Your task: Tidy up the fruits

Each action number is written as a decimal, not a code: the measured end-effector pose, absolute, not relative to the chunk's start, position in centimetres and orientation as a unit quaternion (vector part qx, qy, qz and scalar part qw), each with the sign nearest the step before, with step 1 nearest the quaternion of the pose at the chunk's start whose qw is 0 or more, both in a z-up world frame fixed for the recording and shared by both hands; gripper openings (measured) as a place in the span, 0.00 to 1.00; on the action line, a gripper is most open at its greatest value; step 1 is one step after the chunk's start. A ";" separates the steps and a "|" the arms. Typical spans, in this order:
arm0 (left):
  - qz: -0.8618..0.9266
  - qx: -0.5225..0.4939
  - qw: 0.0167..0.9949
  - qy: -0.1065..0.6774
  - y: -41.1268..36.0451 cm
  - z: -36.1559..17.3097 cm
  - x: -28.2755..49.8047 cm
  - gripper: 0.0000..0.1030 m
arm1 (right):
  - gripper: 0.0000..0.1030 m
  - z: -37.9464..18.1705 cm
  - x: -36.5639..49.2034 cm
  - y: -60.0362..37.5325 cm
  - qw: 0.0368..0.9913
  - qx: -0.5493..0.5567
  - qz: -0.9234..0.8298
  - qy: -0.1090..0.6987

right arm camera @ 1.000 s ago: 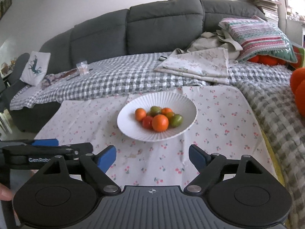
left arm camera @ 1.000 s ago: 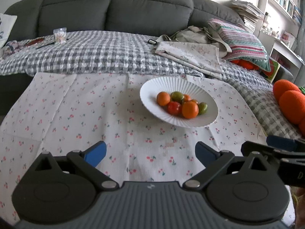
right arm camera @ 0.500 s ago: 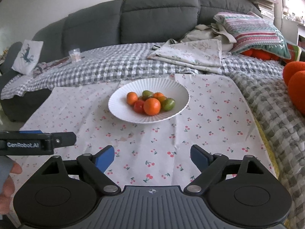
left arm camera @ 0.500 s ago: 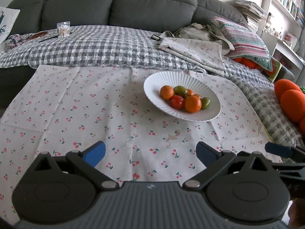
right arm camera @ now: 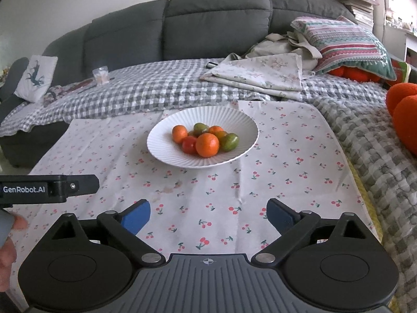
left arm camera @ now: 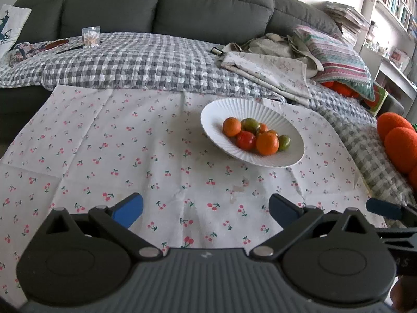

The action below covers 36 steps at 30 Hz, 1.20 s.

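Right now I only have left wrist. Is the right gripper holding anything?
Observer: No. The right gripper has nothing between its fingers; its jaws are opening over the cherry cloth.
Operator: Can you see my left gripper from there?
Observer: Yes. The left gripper shows side-on at the left edge of the right wrist view, short of the plate.
Operator: Who's holding it?
Observer: A hand shows just beneath it at that edge.
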<state>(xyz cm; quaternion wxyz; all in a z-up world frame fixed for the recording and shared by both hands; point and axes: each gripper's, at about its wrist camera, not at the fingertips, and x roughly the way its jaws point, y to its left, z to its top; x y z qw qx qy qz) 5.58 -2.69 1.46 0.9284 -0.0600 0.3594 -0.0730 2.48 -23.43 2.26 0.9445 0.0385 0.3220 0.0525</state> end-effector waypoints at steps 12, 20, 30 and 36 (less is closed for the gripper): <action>-0.068 -0.043 0.932 0.353 -3.2 1.5 5.6 0.99 | 0.97 2.2 2.5 -23.3 0.944 0.030 0.049 0.326; -0.072 -0.036 0.932 0.354 -3.3 1.4 5.5 0.99 | 0.97 2.1 2.4 -23.3 0.943 0.028 0.051 0.327; -0.077 -0.026 0.932 0.354 -3.6 1.3 5.4 0.99 | 0.97 2.0 2.4 -23.1 0.943 0.024 0.053 0.328; -0.080 -0.027 0.931 0.354 -3.6 1.4 5.4 0.99 | 0.97 1.9 2.4 -23.0 0.943 0.023 0.054 0.328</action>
